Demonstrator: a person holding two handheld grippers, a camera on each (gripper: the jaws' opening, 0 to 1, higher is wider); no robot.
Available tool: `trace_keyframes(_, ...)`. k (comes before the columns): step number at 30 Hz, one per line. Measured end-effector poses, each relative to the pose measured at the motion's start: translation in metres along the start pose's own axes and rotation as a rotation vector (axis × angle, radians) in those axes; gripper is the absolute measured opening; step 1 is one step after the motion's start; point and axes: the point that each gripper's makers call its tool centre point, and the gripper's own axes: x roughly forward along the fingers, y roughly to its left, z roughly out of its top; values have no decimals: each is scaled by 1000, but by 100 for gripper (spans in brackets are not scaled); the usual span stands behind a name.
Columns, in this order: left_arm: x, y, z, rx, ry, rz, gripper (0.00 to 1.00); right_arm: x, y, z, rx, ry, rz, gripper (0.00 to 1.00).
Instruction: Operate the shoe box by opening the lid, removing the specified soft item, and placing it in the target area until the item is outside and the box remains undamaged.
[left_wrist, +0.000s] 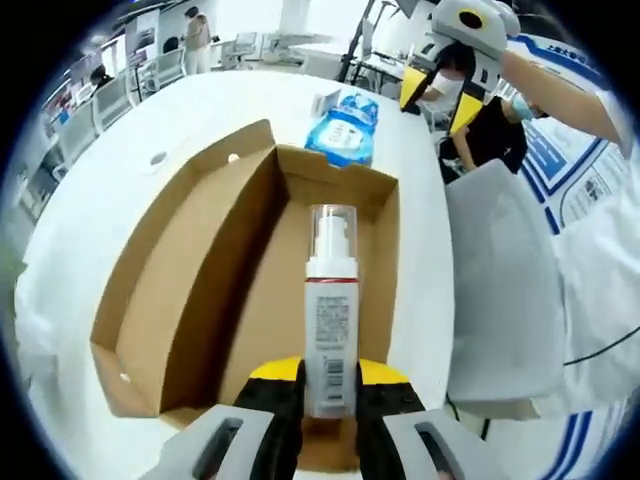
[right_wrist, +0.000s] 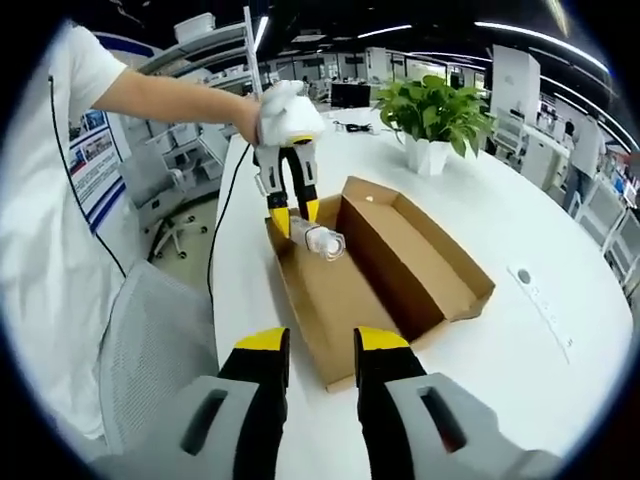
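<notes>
We see the shoe box (left_wrist: 250, 270) lying open on the white counter (left_wrist: 110, 200), its lid folded flat to one side, so we judge the opening step done. The left claw (left_wrist: 329, 385) grips a white pump bottle (left_wrist: 330, 320) by its base, yellow-tipped jaws pressed to either side, the bottle's clear cap pointing toward the far end of the box. In the right gripper view the left claw (right_wrist: 293, 215) comes down from a person's raised hand (right_wrist: 262, 115), and the bottle (right_wrist: 322, 241) sits tilted at the box's far end, low over the cardboard floor; we cannot tell whether it touches. A blue soft pack (left_wrist: 345, 128) lies on the counter just beyond the box, already outside it, which suggests the soft item is out and the bottle remains in hand. The right claw (right_wrist: 322, 360) hovers empty near the box's near end (right_wrist: 345, 375), its jaws narrowly apart. A potted plant (right_wrist: 435, 115) stands farther back on the counter.
</notes>
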Motion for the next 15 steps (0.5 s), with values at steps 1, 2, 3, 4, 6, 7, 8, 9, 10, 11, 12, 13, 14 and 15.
trace_keyframes(1,-2,1,2,-10,-16,1,18,-1,-1,0,3,-5,-3,23)
trace_keyframes(2,-2,-1,6,-18,-27,1,18,-2,-1,1,4,-6,-4,23)
trace_keyframes(3,-4,-3,11,-36,-58,-8,18,-3,-3,1,9,-13,-6,23)
trace_keyframes(4,-5,-4,14,-46,-81,-12,18,-4,-3,2,13,-19,-7,23)
trace_keyframes(6,-9,-5,20,-76,-128,-21,18,-6,-5,4,24,-35,-12,23)
trace_keyframes(7,-12,-7,25,-94,-162,-31,18,-8,-5,5,28,-45,-16,23)
trace_keyframes(8,-14,-8,28,-103,-182,-30,18,-9,-5,6,32,-53,-18,23)
trace_keyframes(9,-17,-8,30,-104,-194,-31,18,-10,-4,8,38,-63,-22,23)
trace_keyframes(10,-18,-8,32,-110,-209,-35,18,-11,-4,8,42,-69,-25,23)
trace_keyframes(11,-20,-9,37,-122,-236,-39,18,-12,-5,9,45,-76,-28,23)
trace_keyframes(12,-21,-8,38,-123,-245,-42,18,-14,-5,10,50,-86,-31,23)
trace_keyframes(13,-24,-7,43,-132,-271,-39,18,-15,-5,11,53,-91,-32,23)
trace_keyframes(14,-25,-8,45,-138,-277,-40,18,-17,-6,12,57,-101,-36,23)
trace_keyframes(15,-27,-8,48,-141,-294,-38,18,-19,-6,13,58,-105,-38,23)
